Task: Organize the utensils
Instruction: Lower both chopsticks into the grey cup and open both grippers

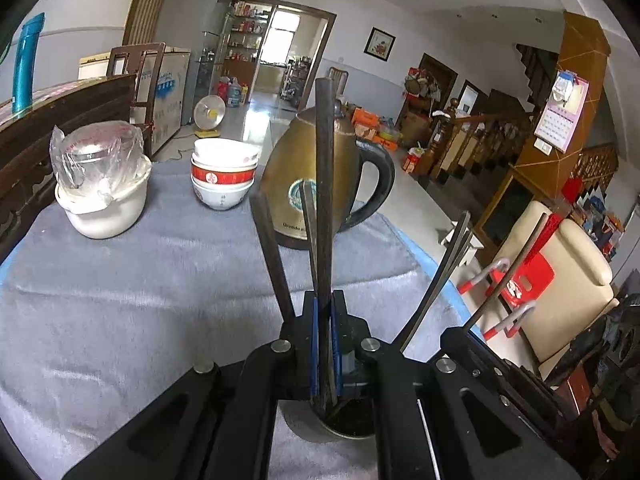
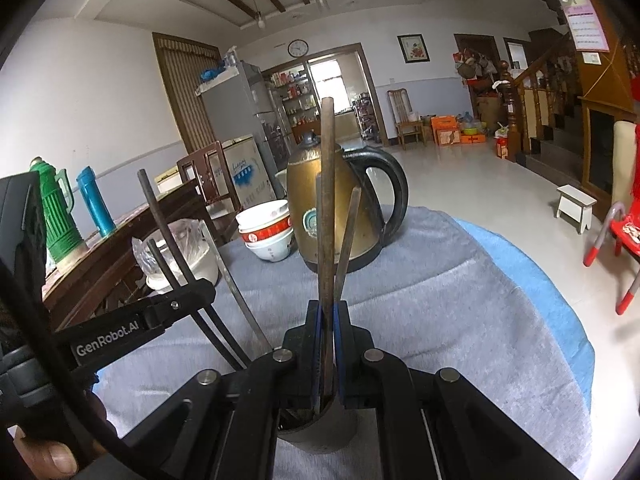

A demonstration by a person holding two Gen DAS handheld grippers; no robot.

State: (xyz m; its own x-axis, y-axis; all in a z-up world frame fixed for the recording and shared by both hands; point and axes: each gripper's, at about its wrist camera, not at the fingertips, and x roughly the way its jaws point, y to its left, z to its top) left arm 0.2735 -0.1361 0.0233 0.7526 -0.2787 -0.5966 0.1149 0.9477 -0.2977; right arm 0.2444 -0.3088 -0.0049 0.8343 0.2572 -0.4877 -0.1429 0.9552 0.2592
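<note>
Grey cloth (image 1: pixel 120 280) covers the table where the work is done, and a blue layer shows under its edge. Nearest to both cameras stands a dark cup (image 2: pixel 320 428), low between the two grippers, with some utensils already inside it. The left gripper (image 1: pixel 325 316) is clenched on a bundle of chopsticks (image 1: pixel 324 184), which rise steeply in front of its camera; their lower ends seem to go down into the cup, but I cannot tell if they touch its bottom. The right gripper (image 2: pixel 328 320) is also clenched, on its own sticks (image 2: pixel 327 208), and these too point down toward the cup mouth. Both grippers are just beside each other, the left one visible at the left in the right wrist view, with a thumb (image 2: pixel 56 456) under it. Behind the cup stands a brass kettle (image 1: pixel 320 176), and beside it stacked bowls (image 1: pixel 224 172) and a white pot (image 1: pixel 104 204) covered with plastic. Farther away are a wooden cabinet, a fridge and a staircase. My judgement is that the sticks are being placed in the cup. The risk is that the cup looks narrow and light: if one bundle pushes on the rim or is released while it leans, the cup may tip and the utensils may spill on the cloth. Also the two grippers may knock each other, because they work so close.
</note>
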